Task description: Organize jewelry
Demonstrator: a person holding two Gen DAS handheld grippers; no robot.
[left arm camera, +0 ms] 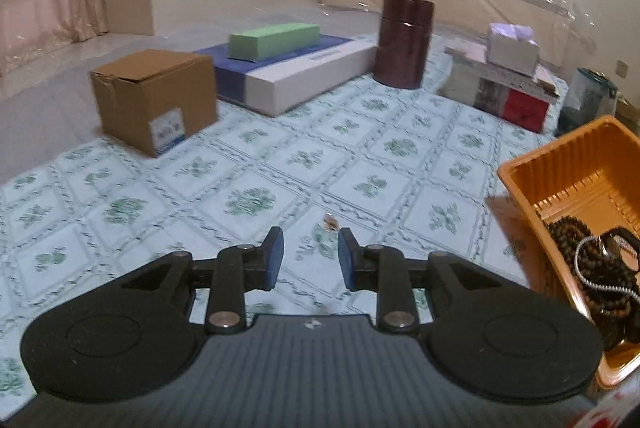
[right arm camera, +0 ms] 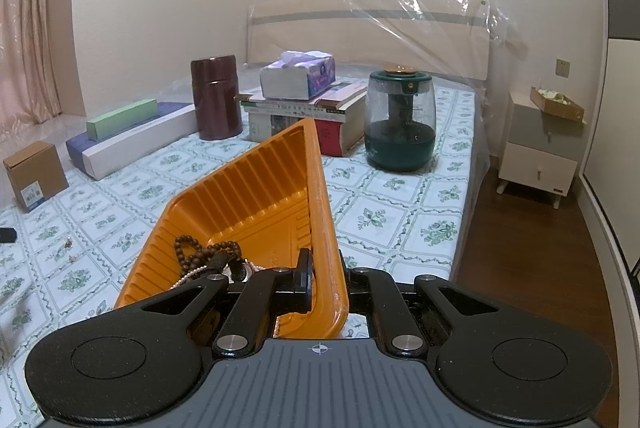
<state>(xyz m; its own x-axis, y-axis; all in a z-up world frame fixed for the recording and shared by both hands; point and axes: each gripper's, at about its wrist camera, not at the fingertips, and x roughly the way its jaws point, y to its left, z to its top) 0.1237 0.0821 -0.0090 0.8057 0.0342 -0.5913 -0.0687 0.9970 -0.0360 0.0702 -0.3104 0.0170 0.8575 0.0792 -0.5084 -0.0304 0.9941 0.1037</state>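
Jewelry: one small loose piece point(left arm camera: 330, 221) lies on the bed point(left arm camera: 256, 163), on the patterned sheet just ahead of my left jaws point(left arm camera: 310, 255). It looks like an earring or a tiny charm, gold-brown; too small to tell which. In the right wrist view two more specks point(right arm camera: 69, 242) show on the sheet to the left of the tray. The rest sits inside the orange tray point(left arm camera: 560, 163): dark wooden bead strings point(left arm camera: 600, 292), a pale beaded cord, something round and metallic I cannot identify.

Left jaws: parted a narrow way, empty, nothing between the pads, pointing down at the piece.

Right jaws point(right arm camera: 326, 282): clamped on the tray's rim, one finger inside the wall, one outside. The tray is tipped up on this grip.

Handling, my judgement:
- The loose piece is very light and hard, probably smooth metal. It will skate or flip if a pad nudges it sideways.
- The sheet beneath is soft; pressing down will sink the piece into the fabric rather than trap it.
- Best hold: straddle it with both pads, close gently across its widest part, and lift straight.
- Thin wire or a post could bend, so light pressure only.
- The tray is thin ribbed plastic, light and flexible; the beads inside will slide toward the low corner.
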